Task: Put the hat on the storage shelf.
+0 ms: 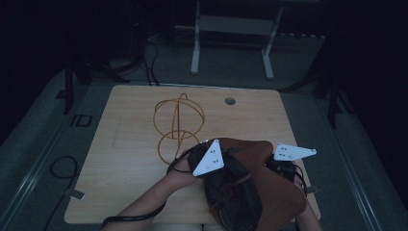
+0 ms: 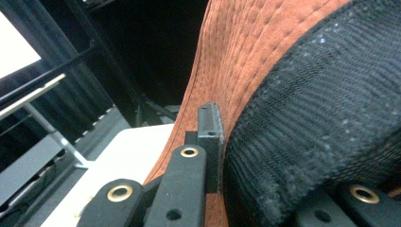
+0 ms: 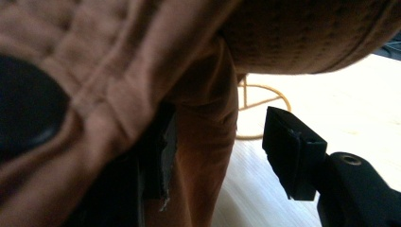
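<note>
A brown stitched hat (image 1: 274, 187) with a black mesh lining (image 2: 321, 118) is held above the near right part of the wooden table (image 1: 125, 144). My left gripper (image 1: 223, 166) is at the hat's left side, shut on its brim (image 2: 222, 71), with one black finger (image 2: 209, 137) pressed against the brown fabric. At the hat's right side my right gripper (image 1: 278, 166) stands open. Its one visible pad (image 3: 291, 156) is apart from the hanging brown fabric (image 3: 203, 142), and its other jaw is hidden behind the hat. A gold wire stand (image 1: 178, 127) sits on the table just beyond the hat.
A round cable hole (image 1: 230, 101) lies near the table's far edge. A white metal frame (image 1: 231, 43) and cables (image 1: 62, 168) are on the floor around the table. A black cable (image 1: 134, 217) trails along the front edge by the left forearm.
</note>
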Tool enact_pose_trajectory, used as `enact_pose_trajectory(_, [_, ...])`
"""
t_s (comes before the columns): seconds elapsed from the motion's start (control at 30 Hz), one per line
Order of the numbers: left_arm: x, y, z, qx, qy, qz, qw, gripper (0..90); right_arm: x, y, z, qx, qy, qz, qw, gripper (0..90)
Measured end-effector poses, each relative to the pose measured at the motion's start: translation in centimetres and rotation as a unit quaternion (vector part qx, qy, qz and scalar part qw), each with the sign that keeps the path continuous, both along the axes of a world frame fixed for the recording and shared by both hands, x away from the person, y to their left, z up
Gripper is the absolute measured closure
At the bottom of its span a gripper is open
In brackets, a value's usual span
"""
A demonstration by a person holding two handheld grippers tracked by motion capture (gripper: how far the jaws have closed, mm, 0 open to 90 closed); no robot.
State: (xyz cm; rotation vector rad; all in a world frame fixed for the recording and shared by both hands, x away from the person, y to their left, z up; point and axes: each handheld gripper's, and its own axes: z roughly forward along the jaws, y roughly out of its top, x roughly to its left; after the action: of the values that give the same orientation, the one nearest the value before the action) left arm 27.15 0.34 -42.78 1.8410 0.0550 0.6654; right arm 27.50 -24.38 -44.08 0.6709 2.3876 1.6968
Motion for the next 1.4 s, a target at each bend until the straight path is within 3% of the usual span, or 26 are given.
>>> enact_pose_trajectory(0.13, [-0.4,-0.7,-0.1,-0.002,-0.002,-0.001,1.0000,86.6,-0.1,0.4,0.4,0.023,-0.011,0.020,0.9995,44.9])
enact_pose_trajectory(0.2, [-0.5,-0.8,0.1,-0.005,-0.005,0.005,1.0000,86.5,-0.1,0.6,0.8,0.019,-0.019,0.019,0.9995,45.1])
enact_pose_trajectory(0.33, [-0.9,-1.0,0.3,0.005,-0.034,0.025,0.9991,86.5,0.1,0.8,1.1,0.025,-0.015,0.027,0.9992,54.4])
enact_pose_trajectory(0.47, [-0.9,-0.7,0.4,-0.002,-0.023,0.013,0.9997,86.3,-0.1,1.0,1.4,0.017,-0.022,0.027,0.9992,59.0])
enact_pose_trajectory(0.67, [-0.9,-0.4,0.5,-0.002,0.009,-0.016,0.9998,83.8,-0.3,1.0,1.1,-0.008,-0.025,0.031,0.9992,85.8])
enact_pose_trajectory(0.8, [-0.7,-0.5,0.8,0.000,0.014,-0.008,0.9999,79.7,-0.2,0.9,0.8,0.001,-0.019,0.030,0.9994,86.7])
enact_pose_trajectory(0.87, [-0.5,-0.5,1.0,-0.005,0.019,-0.005,0.9998,71.7,-0.2,0.8,0.8,0.003,-0.018,0.033,0.9993,87.1])
enact_pose_trajectory(0.97, [-0.3,-0.2,1.5,-0.025,0.034,-0.004,0.9991,60.6,-0.5,0.7,1.2,0.005,-0.026,0.036,0.9990,87.4])
enact_pose_trajectory(1.17, [-0.4,0.6,2.6,-0.055,0.050,-0.002,0.9972,50.1,-0.7,0.4,2.4,0.019,-0.040,0.038,0.9983,87.6])
enact_pose_trajectory(1.4, [-0.9,1.5,3.3,-0.044,0.045,0.007,0.9980,44.8,-0.7,-0.4,3.4,0.037,-0.045,0.031,0.9979,87.7])
